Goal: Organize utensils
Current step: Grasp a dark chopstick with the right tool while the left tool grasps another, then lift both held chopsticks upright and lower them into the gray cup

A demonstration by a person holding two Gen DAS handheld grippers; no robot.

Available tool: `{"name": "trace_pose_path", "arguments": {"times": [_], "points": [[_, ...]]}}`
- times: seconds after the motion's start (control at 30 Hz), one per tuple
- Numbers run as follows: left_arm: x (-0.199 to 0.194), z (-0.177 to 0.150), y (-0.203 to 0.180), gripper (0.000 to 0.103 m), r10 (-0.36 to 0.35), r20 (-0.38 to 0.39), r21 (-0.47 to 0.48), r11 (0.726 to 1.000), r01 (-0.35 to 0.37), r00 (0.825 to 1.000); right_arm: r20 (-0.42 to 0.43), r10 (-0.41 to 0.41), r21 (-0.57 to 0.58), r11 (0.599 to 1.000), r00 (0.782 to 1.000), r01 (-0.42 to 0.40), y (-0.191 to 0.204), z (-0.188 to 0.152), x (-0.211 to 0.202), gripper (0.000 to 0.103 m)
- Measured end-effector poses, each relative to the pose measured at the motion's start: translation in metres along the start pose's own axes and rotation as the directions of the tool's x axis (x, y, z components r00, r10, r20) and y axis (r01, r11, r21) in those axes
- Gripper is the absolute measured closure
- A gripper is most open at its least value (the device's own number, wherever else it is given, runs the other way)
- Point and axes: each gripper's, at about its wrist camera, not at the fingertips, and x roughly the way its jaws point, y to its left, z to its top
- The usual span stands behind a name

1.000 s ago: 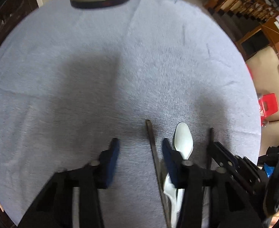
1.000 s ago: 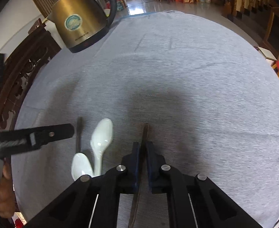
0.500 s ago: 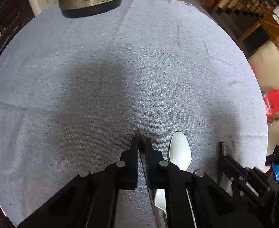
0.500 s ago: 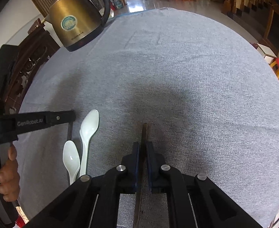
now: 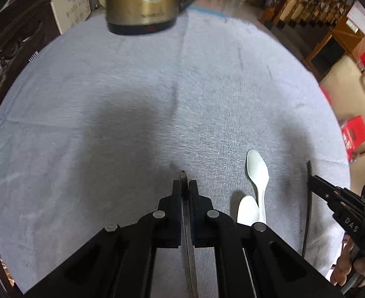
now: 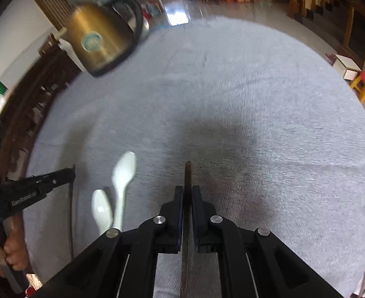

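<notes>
Black left tool (image 5: pixel 185 188) grips one chopstick (image 5: pixel 183 177); right tool (image 6: pixel 187 195) another (image 6: pixel 188 171).

I am seeing the kettle (image 5: pixel 142 2) being cut off by the top edge of my left wrist view, and it is smearing with motion blur in the right wrist view. The two white spoons (image 6: pixel 113 193) are blurring there too, so I cannot tell whether they are touching; in the left view the nearer spoon's handle is disappearing behind the left hand-held gripper (image 5: pixel 185 186). The dark chopstick (image 5: pixel 188 236) it is clamping is running out of the bottom edge. The right hand-held gripper (image 6: pixel 187 193) is hiding most of its own chopstick (image 6: pixel 188 173) likewise. The label lettering on the kettle is staying too small to read.
</notes>
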Motion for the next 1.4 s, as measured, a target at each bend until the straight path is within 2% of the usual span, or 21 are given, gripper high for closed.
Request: {"name": "trace_pose_path", "arguments": {"times": [0.1,0.23,0.37,0.47,0.57,0.77,0.93,1.1,1.23,1.4], "points": [[-0.032,-0.011,0.013,0.098,-0.004,0.068,-0.022,1.000,0.006,0.998,0.093,0.008,-0.009,1.000,0.996,-0.008,-0.001,-0.010,-0.033,0.096],[-0.081,-0.027,0.021,0.098,0.007,0.180,-0.039,0.999,0.000,0.984,0.242,0.020,-0.011,1.000,0.970,-0.017,-0.001,-0.031,-0.087,0.096],[-0.138,-0.054,0.020,0.098,0.010,0.311,-0.041,0.999,0.004,0.950,0.372,0.040,-0.013,0.999,0.927,-0.038,0.004,-0.058,-0.134,0.096],[-0.172,-0.076,0.020,0.098,0.025,0.401,-0.041,0.999,-0.009,0.916,0.440,0.032,-0.016,0.999,0.897,-0.028,0.011,-0.078,-0.157,0.096],[-0.196,-0.097,0.016,0.098,0.052,0.470,-0.048,0.998,-0.033,0.881,0.512,0.019,-0.008,1.000,0.859,-0.017,0.015,-0.099,-0.184,0.096],[-0.235,-0.133,0.013,0.098,0.062,0.573,-0.055,0.998,-0.037,0.818,0.596,0.013,-0.005,1.000,0.803,-0.012,0.022,-0.130,-0.221,0.096],[-0.264,-0.162,0.004,0.098,0.056,0.639,-0.046,0.998,-0.034,0.767,0.668,-0.009,-0.005,1.000,0.744,0.016,0.031,-0.151,-0.253,0.096],[-0.292,-0.182,-0.004,0.098,0.070,0.691,-0.039,0.997,-0.060,0.720,0.712,-0.022,-0.005,0.999,0.702,0.036,0.042,-0.164,-0.272,0.096],[-0.304,-0.190,-0.008,0.098,0.067,0.710,-0.037,0.998,-0.058,0.701,0.737,-0.028,-0.021,0.998,0.676,0.063,0.055,-0.176,-0.283,0.096],[-0.311,-0.201,-0.012,0.098,0.070,0.722,-0.041,0.997,-0.059,0.688,0.748,-0.006,-0.036,0.998,0.663,0.050,0.058,-0.186,-0.294,0.096]]}}
